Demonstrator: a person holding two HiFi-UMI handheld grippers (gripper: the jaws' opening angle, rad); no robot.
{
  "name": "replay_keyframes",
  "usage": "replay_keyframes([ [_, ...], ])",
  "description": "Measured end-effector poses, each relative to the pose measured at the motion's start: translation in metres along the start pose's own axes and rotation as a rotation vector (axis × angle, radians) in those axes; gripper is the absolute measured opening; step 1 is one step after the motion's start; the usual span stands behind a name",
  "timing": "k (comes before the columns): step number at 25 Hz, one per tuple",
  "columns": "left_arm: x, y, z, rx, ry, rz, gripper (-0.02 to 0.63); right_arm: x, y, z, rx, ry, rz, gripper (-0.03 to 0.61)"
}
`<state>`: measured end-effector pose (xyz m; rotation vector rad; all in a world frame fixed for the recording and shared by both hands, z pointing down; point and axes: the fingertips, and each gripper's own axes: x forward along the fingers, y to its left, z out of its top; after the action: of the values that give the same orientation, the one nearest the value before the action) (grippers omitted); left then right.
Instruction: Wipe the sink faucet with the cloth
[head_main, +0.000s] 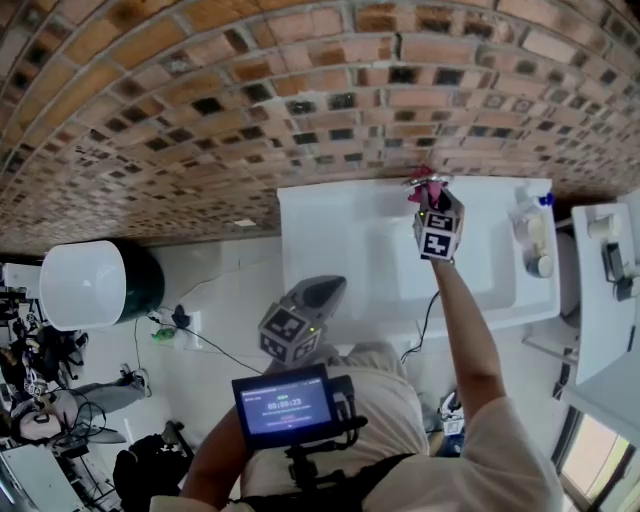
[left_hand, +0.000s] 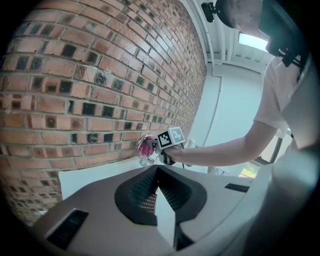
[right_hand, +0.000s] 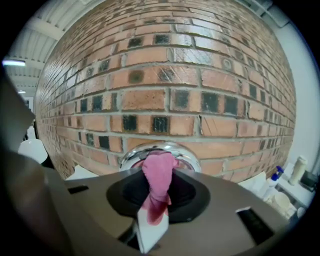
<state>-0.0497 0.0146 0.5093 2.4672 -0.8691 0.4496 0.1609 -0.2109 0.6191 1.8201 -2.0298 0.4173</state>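
A white sink stands against the brick wall. Its chrome faucet sits at the back rim. My right gripper reaches up to it, shut on a pink cloth. In the right gripper view the cloth sticks out from the shut jaws and presses on the rounded chrome faucet just ahead. My left gripper hangs back at the sink's near edge, jaws shut on nothing. From the left gripper view I see the cloth against the faucet in the distance.
Bottles stand on the sink's right end. A white counter is farther right. A round white-and-green bin and cables lie on the floor to the left. The brick wall is right behind the faucet.
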Motion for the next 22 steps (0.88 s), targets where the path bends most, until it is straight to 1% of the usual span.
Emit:
replay_keyframes([
  [3,0.001,-0.001,-0.002,0.001,0.011,-0.007,-0.008,-0.002,-0.014,-0.002,0.081,-0.005,-0.014,0.097],
  [7,0.000,0.000,-0.001,0.001,0.012,-0.006,-0.008,0.003,-0.037,-0.011,0.265,0.035,-0.022,0.097],
  [12,-0.004,0.004,0.001,0.005,-0.007,0.007,-0.008,0.009,-0.046,-0.018,0.482,0.100,-0.045,0.098],
  [15,-0.005,0.006,0.000,-0.002,-0.012,0.012,-0.008,0.013,-0.047,-0.023,0.537,0.142,-0.070,0.098],
  [19,-0.009,0.008,-0.001,-0.013,-0.023,0.016,-0.008,0.019,-0.048,-0.030,0.564,0.180,-0.109,0.098],
  [22,-0.013,0.011,0.000,-0.011,-0.022,0.023,-0.008,0.025,-0.050,-0.041,0.612,0.208,-0.128,0.098],
])
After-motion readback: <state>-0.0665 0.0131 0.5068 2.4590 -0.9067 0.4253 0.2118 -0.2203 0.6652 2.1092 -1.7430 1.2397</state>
